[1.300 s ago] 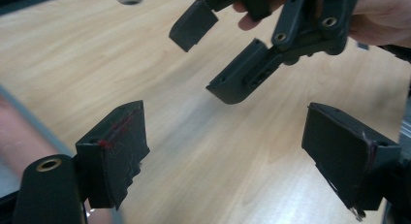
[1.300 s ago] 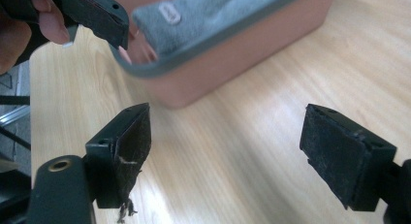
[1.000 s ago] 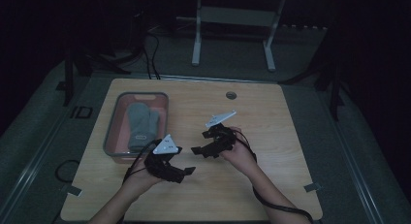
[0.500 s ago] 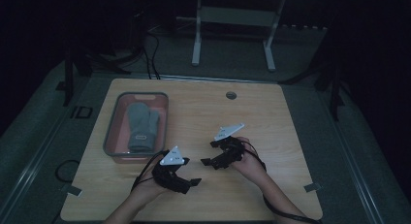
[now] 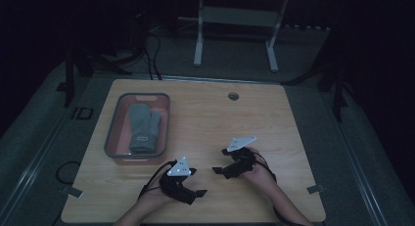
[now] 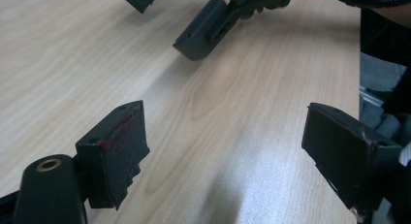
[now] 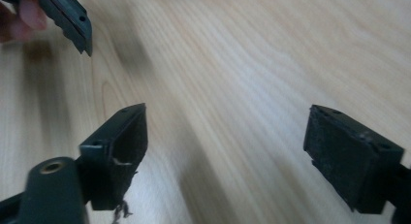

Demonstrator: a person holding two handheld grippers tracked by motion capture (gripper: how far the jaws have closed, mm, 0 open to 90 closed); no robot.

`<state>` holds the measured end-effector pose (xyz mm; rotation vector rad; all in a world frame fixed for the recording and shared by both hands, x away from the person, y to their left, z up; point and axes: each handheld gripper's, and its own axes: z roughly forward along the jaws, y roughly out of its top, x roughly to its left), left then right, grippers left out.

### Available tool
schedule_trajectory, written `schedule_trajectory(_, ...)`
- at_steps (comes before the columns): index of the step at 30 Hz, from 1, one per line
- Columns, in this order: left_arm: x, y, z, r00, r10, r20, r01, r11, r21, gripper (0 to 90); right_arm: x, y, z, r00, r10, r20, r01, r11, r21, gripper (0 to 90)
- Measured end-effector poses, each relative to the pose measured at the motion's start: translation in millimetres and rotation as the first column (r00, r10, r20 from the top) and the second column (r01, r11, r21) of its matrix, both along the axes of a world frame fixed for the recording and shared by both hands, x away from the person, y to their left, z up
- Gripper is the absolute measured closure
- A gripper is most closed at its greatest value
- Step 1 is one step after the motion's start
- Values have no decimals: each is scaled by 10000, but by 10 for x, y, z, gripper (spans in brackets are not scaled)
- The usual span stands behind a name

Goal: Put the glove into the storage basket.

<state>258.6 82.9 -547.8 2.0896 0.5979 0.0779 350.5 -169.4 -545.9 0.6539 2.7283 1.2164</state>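
Note:
A grey mitten (image 5: 141,127) lies inside a clear bin with a red rim (image 5: 111,138) at the table's left. My left gripper (image 5: 195,184) is low over the front of the wooden table, open and empty; in its own view (image 6: 225,156) the jaws stand wide apart above bare wood, with the other gripper's fingers (image 6: 206,32) just ahead. My right gripper (image 5: 221,166) sits a little to the right, also open with nothing in it. Its own view (image 7: 225,161) shows both jaws spread over the tabletop, a tip of the left gripper (image 7: 68,20) at upper left.
A round grommet hole (image 5: 233,96) is near the table's far edge. Behind the table stands a white frame with two legs (image 5: 235,35) on dark floor. Cables (image 5: 151,55) trail at the back left. Bare wood (image 5: 215,123) spreads between bin and grippers.
Both hands have drawn back toward the table's front edge, away from the bin, and now sit lower on the wood. The mitten and bin have not moved.

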Motion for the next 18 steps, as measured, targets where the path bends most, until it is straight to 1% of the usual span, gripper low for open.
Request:
schedule_trajectory(1, 3, 2, -25, 9999, -53, -109, 52, 9999, -96, 168, -6, -15, -9, 10000, -23, 1, 23, 10000, 34, 146)
schedule_trajectory(3, 4, 4, -73, 9997, -106, -218, 103, 9999, -117, 168, -25, -51, -39, 10000, -66, -9, 66, 9999, 104, 146)
schedule_trajectory(4, 0, 1, -93, 9997, -98, -211, 98, 9999, 20, 167, -37, -64, -55, 10000, -80, -24, 81, 9999, 111, 146)
schedule_trajectory(6, -15, -3, -121, 9998, -155, -113, 157, 9997, 169, 167, -59, -92, -85, 9993, -165, 333, 164, 9999, 24, 144)
schedule_trajectory(7, -22, -7, -131, 9999, -158, -61, 159, 9997, 177, 168, -67, -105, -99, 9989, -194, 426, 191, 9998, 85, 142)
schedule_trajectory(9, -32, -5, -139, 9997, -239, -34, 240, 9997, 103, 167, -70, -127, -124, 9982, -309, 514, 305, 9995, 98, 142)
schedule_trajectory(12, -51, -1, -142, 9999, -159, 6, 159, 9998, -78, 167, -66, -128, -172, 9981, -328, 531, 327, 9995, 28, 145)
schedule_trajectory(16, -53, 3, -138, 9999, -115, 19, 115, 9999, -109, 168, -77, -94, -184, 9970, -174, 749, 187, 9997, -173, 145)
schedule_trajectory(18, -51, 3, -140, 9999, -102, 3, 102, 9999, -106, 167, -72, -92, -184, 9974, -126, 705, 140, 9997, -194, 145)
